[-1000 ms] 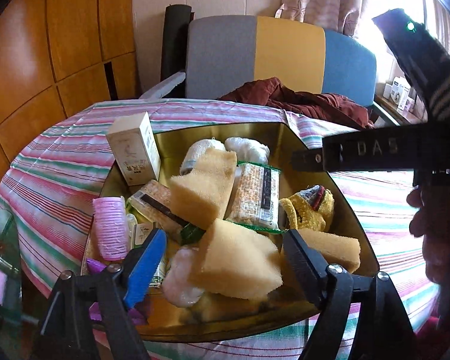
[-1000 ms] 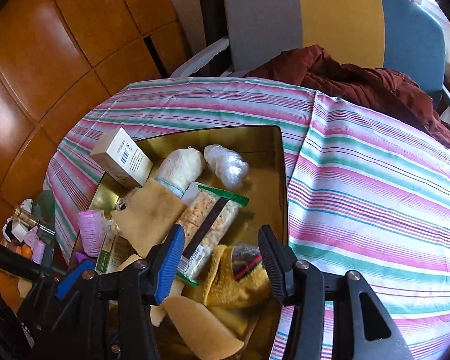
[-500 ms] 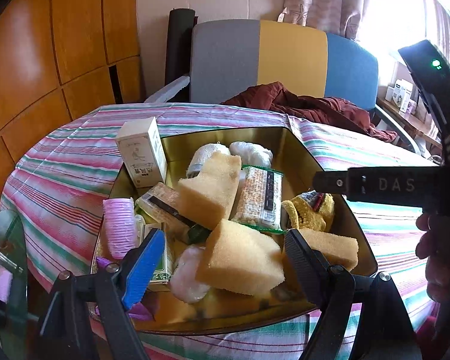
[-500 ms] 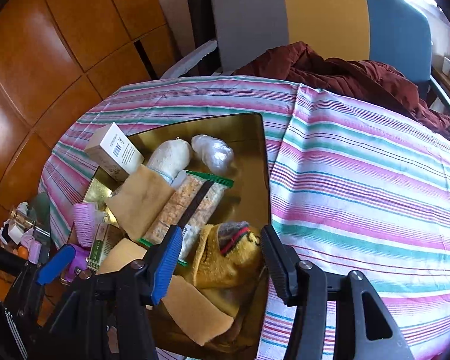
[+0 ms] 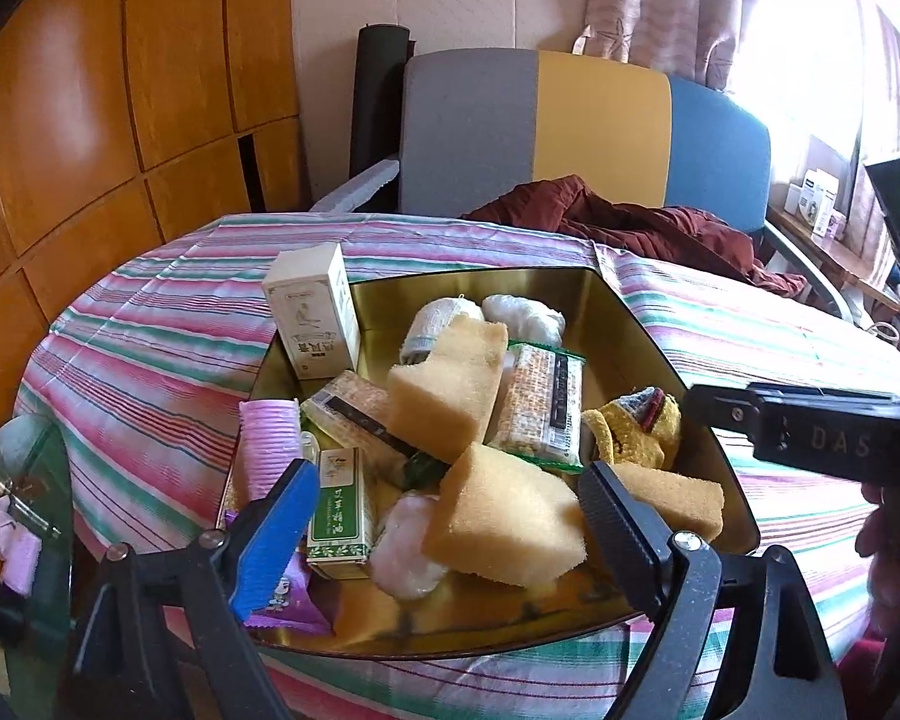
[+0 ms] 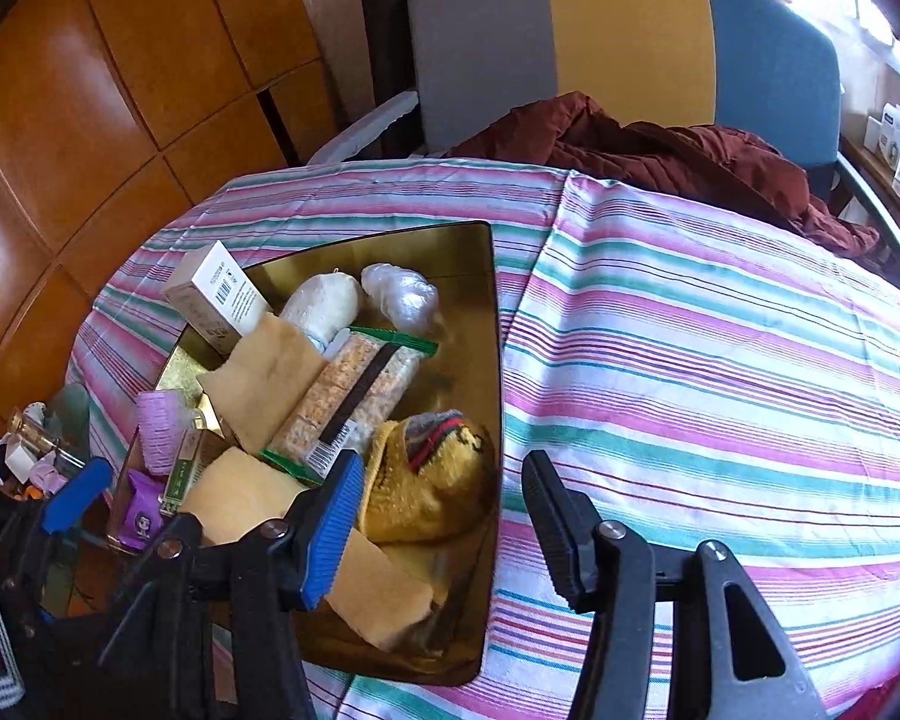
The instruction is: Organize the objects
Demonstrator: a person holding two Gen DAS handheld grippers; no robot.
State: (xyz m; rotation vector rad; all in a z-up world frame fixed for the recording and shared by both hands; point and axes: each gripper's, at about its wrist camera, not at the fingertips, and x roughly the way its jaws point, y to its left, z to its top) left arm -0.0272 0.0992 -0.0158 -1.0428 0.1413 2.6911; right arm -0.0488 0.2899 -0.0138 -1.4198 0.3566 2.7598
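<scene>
Left gripper [image 5: 444, 516] fingers spread and holding nothing, hovering over a sponge [image 5: 507, 519] at the near end of the gold tray [image 5: 546, 285]; right gripper [image 6: 441, 519] fingers likewise spread, framing a yellow knitted sock [image 6: 432, 486] by the tray's right wall. All goods heaped in the tray on the striped bench [image 6: 720, 372]: boxes, snack packs, sponges, rolls. Fits either a pile awaiting sorting or one just gathered, so no clear next pick.
</scene>
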